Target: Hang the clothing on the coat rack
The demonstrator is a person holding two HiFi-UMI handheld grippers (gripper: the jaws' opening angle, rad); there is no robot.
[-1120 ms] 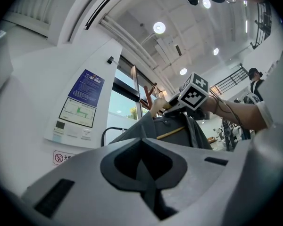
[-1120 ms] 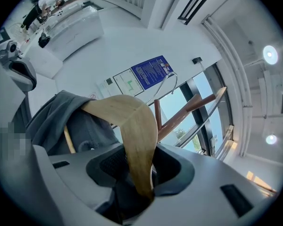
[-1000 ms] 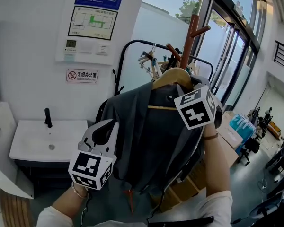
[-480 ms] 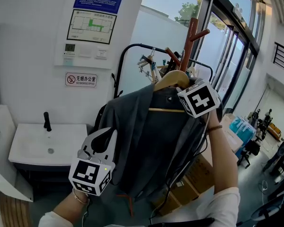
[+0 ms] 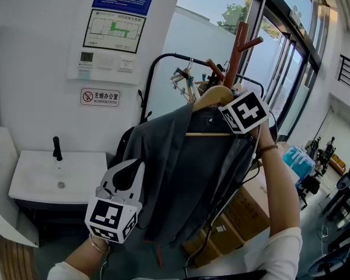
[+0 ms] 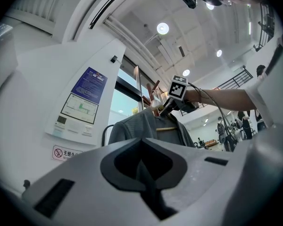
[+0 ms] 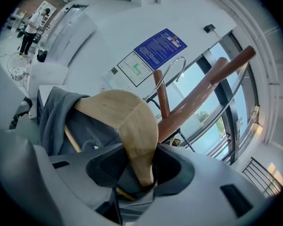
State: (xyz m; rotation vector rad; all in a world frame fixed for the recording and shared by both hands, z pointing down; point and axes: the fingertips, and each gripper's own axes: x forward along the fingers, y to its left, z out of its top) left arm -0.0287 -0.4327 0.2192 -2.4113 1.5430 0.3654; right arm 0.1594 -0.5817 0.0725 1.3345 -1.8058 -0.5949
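A grey jacket (image 5: 186, 168) hangs on a wooden hanger (image 5: 213, 95), held up in front of the brown wooden coat rack (image 5: 238, 45). My right gripper (image 5: 224, 107) is shut on the hanger's top (image 7: 132, 126), just below its metal hook (image 7: 175, 67). In the right gripper view the hook curves up beside a short peg (image 7: 161, 95), with a longer peg (image 7: 212, 76) behind. My left gripper (image 5: 128, 171) is low at the left, beside the jacket's sleeve and apart from it. Its jaws (image 6: 144, 166) meet with nothing between them.
A white sink (image 5: 46, 177) with a black tap stands against the wall at the left. A black clothes rail (image 5: 163, 60) with clips is behind the jacket. Cardboard boxes (image 5: 245, 209) sit on the floor under the rack. Glass doors run along the right.
My right gripper has carried the hanger and jacket a little to the right and up, closer to the coat rack. The left gripper has stayed where it was.
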